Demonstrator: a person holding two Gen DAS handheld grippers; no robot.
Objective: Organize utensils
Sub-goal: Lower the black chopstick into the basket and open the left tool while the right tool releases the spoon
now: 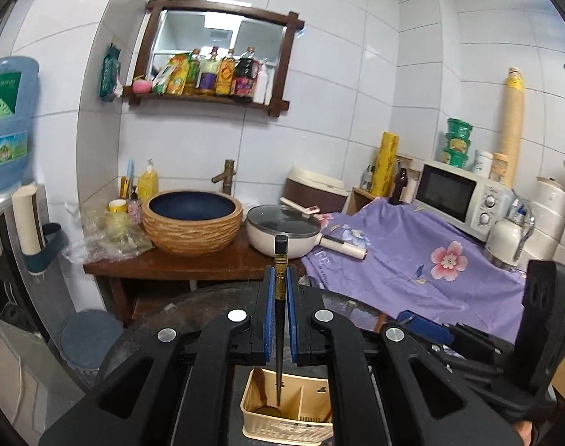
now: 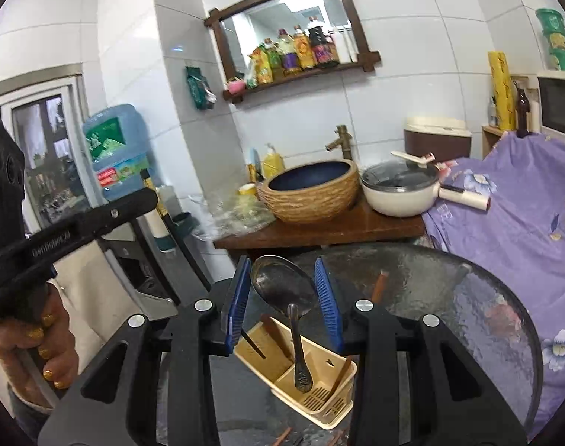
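Nearest the left camera, the left gripper [image 1: 281, 282] pinched a black chopstick [image 1: 280, 319] upright between its blue pads, tip lowered into the left compartment of the cream utensil basket [image 1: 288, 427] at bottom center, above a spoon lying there. Dark glass table [image 1: 208, 304] rim curved just beyond, with open floor toward the wooden counter [image 1: 193, 260].

From the right camera, the right gripper [image 2: 282, 297] stood spread apart, holding nothing, around a metal spoon [image 2: 288, 297] standing bowl-up in the basket [image 2: 319, 405], neither pad clearly touching it. Brown chopsticks [image 2: 271, 334] leaned in the neighboring compartments. Round table edge [image 2: 520, 334] swept lower right, beside purple floral cloth [image 2: 505, 223].
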